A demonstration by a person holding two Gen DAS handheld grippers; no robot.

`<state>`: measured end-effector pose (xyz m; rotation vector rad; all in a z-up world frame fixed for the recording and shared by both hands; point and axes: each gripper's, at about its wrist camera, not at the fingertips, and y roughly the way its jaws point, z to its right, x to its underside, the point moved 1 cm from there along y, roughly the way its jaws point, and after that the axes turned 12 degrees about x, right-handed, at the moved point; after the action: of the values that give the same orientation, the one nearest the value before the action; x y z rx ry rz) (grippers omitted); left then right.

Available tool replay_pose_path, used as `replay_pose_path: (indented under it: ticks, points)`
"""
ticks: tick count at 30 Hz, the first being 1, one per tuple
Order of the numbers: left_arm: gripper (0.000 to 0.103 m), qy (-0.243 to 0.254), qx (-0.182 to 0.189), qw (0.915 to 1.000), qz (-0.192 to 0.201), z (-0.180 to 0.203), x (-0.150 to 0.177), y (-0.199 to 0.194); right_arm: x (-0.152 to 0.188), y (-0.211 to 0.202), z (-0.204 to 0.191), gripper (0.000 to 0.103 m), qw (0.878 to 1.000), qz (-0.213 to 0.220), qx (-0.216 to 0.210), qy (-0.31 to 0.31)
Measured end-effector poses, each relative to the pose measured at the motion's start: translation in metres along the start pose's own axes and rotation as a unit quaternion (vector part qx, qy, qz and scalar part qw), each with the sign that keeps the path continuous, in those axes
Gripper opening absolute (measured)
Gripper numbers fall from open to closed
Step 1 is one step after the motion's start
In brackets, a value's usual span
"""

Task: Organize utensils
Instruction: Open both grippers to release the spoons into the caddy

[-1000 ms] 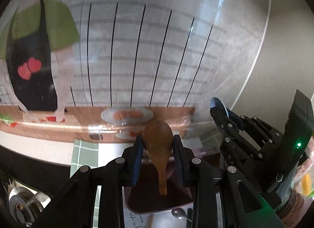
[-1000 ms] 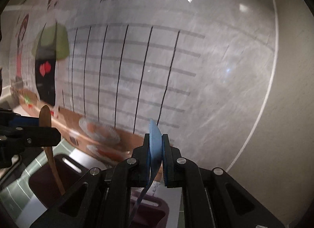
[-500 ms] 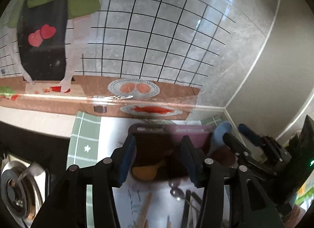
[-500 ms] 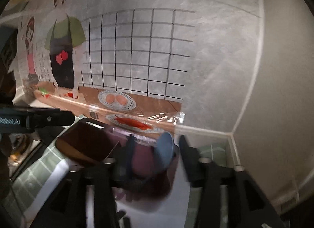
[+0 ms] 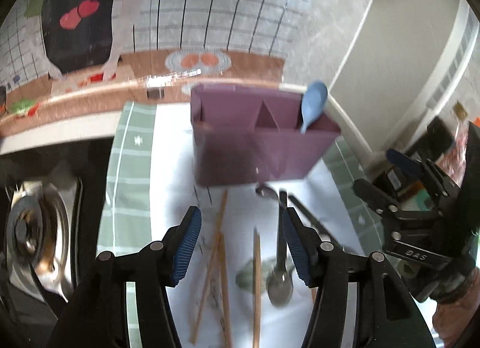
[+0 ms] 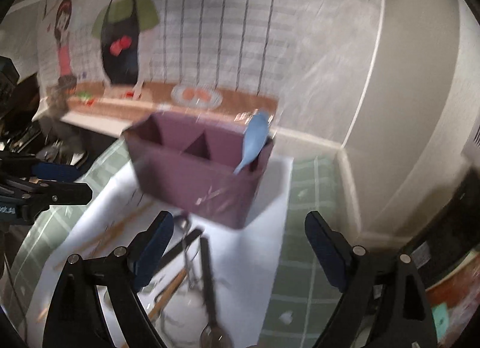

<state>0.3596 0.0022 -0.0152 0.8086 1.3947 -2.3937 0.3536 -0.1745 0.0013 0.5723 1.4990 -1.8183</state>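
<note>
- The purple organizer box (image 5: 264, 150) is standing on a white sheet (image 5: 177, 174) on the counter, beyond both pairs of tongs and apart from them.
- A blue spoon (image 5: 313, 103) is leaning bowl-up out of the box's right-hand compartment; the other compartments are showing only their purple walls.
- In front of the box, wooden chopsticks (image 5: 223, 261), a metal spoon (image 5: 280, 283) and dark-handled utensils (image 6: 207, 270) are lying loose on the sheet — blurred, so the count is unclear.
- The left tongs (image 5: 240, 246) are opening with nothing gripped; they are hovering over the chopsticks and the metal spoon, whose handle is running close by the right-hand finger.
- The right tongs (image 6: 238, 255) are opening wide and empty too — the dark-handled utensils are showing in the gap between the fingers, below them.
- A green checked mat (image 5: 129, 150) is lying under the sheet, with a stove burner (image 5: 27, 228) to the left.
</note>
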Motion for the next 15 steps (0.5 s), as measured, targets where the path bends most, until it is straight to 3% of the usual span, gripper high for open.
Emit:
replay_pose_path:
  ticks: [3, 4, 8, 15]
  points:
    - [0.057, -0.005, 0.002, 0.9999, -0.010, 0.004, 0.017, -0.001, 0.012, 0.014, -0.013, 0.038, 0.998, -0.050, -0.039, -0.020]
    - [0.057, -0.009, 0.003, 0.9999, -0.013, 0.003, 0.023, -0.001, 0.018, 0.021, -0.019, 0.030, 0.995, -0.073, -0.057, -0.027]
    - [0.057, -0.027, -0.002, 0.9995, -0.017, 0.000, 0.048, -0.012, 0.037, 0.033, -0.038, 0.028, 0.990, -0.107, -0.073, -0.051]
    - [0.057, -0.055, 0.001, 0.9983, -0.020, -0.009, 0.081, -0.021, 0.065, 0.044, -0.041, 0.025, 0.989, -0.131, -0.050, -0.049]
